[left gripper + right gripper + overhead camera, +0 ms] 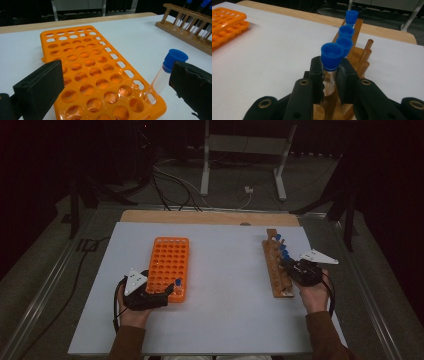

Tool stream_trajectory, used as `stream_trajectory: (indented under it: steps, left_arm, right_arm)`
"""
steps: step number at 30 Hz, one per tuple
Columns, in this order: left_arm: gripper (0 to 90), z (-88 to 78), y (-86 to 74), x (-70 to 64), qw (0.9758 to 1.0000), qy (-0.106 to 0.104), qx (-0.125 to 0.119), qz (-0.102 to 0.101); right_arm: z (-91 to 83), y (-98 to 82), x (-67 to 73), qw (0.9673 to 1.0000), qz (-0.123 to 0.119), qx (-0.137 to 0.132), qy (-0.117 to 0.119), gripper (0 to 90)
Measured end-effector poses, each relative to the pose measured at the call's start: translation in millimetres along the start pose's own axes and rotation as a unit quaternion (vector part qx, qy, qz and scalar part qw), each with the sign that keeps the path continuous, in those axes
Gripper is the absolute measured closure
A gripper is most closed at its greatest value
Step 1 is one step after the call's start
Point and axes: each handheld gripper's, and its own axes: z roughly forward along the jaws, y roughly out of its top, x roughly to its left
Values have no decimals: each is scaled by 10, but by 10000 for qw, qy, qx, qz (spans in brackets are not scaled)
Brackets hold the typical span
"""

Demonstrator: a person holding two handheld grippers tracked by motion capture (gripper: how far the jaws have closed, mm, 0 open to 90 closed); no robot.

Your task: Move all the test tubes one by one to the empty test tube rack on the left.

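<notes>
Table point(220, 320) carries two racks well apart, evidently so tubes pass from one to the other. Orange rack point(168, 268) holds one blue-capped tube point(165, 72) in a near corner hole; left gripper point(167, 292) stands released around it. Right gripper point(329, 80) is clenched on the nearest capped tube point(332, 56) in the wooden rack point(276, 266), apparently for lifting.

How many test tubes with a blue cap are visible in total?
5. One stands in the orange rack, at its near corner. Four stand in the wooden rack; the right gripper clamps the nearest.
</notes>
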Motion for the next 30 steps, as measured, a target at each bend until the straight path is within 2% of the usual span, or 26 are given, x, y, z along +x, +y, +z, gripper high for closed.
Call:
stream_trajectory:
  steps: [5, 15, 24, 30]
  left_arm:
    - [7, 7, -1, -2, 10000, 8, 26, 16]
    - [7, 19, -1, -6, 10000, -11, 35, 19]
    - [8, 27, -1, -15, 10000, -26, 46, 15]
    - [8, 23, 2, -20, 10000, -35, 26, 23]
  right_arm:
    - [-36, 41, -2, 9999, 59, -48, 94, 765]
    - [-95, 107, -6, 9998, 93, -125, 81, 766]
    - [-201, 205, -2, 9992, 145, -362, 88, 766]
    - [-261, 273, 38, 9988, 70, -489, 42, 766]
